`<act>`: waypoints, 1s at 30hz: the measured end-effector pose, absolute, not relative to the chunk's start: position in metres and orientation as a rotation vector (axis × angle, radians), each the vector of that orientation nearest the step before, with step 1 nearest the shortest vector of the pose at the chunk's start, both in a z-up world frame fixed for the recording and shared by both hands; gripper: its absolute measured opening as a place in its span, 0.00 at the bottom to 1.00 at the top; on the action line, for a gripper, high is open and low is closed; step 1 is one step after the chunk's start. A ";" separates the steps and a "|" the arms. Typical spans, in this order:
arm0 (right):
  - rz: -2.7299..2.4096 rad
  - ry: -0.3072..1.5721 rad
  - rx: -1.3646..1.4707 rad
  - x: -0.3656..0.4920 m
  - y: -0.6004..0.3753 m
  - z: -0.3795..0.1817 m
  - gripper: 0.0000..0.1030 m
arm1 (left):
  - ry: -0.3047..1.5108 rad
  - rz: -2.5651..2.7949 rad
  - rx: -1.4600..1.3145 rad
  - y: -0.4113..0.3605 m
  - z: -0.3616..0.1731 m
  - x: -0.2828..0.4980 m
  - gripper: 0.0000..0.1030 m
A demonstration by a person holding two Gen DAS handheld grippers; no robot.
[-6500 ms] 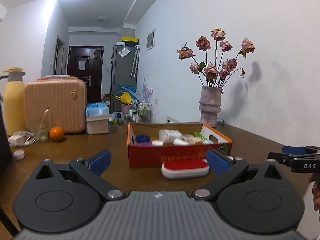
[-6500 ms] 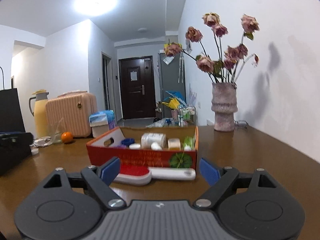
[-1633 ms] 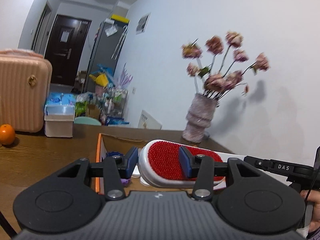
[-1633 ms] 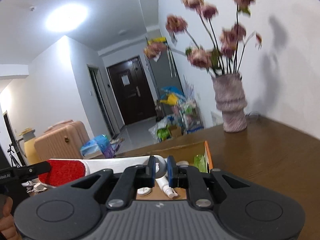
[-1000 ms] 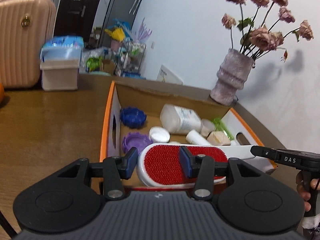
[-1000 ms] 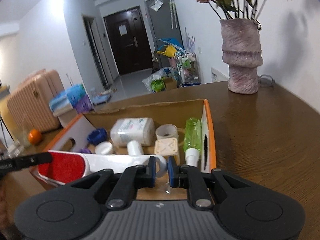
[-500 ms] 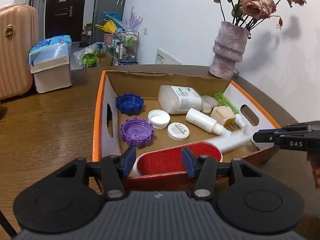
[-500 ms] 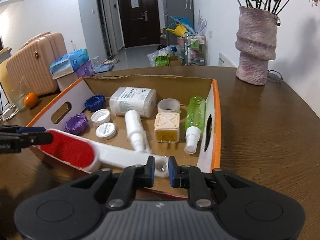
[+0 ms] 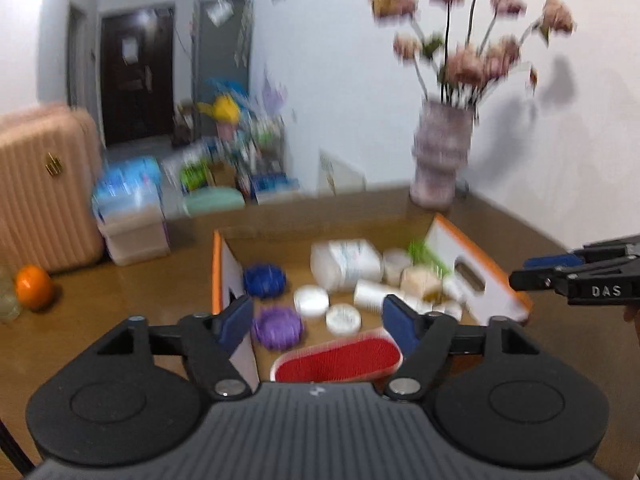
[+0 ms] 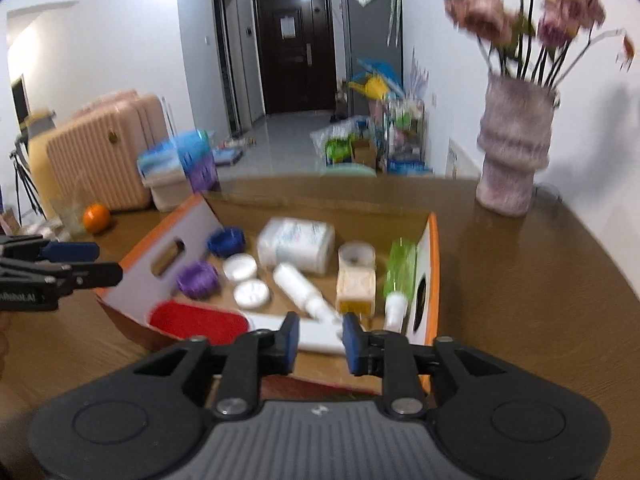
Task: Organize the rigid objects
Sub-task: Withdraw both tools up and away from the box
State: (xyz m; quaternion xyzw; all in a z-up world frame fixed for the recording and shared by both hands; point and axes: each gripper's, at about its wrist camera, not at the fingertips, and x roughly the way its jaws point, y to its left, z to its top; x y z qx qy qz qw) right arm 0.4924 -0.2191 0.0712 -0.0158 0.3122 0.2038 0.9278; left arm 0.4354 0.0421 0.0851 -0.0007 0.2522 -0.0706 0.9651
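A brown table (image 10: 520, 280) fills the lower frame, bearing an orange-rimmed cardboard box (image 10: 433, 248) at centre. Inside, along its near wall, lies the red-faced lint brush (image 10: 200, 322) (white handle running right). The left gripper (image 9: 320, 322), jaws just opened wide, hovers above the brush head, touching nothing. The right gripper (image 10: 319, 340), jaws just parted slightly, hangs over the handle, clear of it, angled downward.
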 end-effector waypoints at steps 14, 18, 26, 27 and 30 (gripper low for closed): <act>0.241 0.208 0.019 0.399 -0.239 0.101 0.80 | 0.135 -0.065 0.009 0.020 0.111 0.341 1.00; 0.219 0.035 -0.005 0.366 -0.237 0.091 0.99 | 0.003 -0.045 0.019 0.022 0.105 0.317 1.00; 0.209 0.024 0.011 0.335 -0.237 0.080 1.00 | -0.003 -0.026 0.024 0.022 0.096 0.292 1.00; 0.212 0.029 0.010 0.331 -0.236 0.080 1.00 | -0.006 -0.023 0.032 0.022 0.095 0.288 1.00; 0.219 0.035 0.008 0.315 -0.233 0.076 1.00 | -0.012 -0.027 0.041 0.021 0.091 0.272 1.00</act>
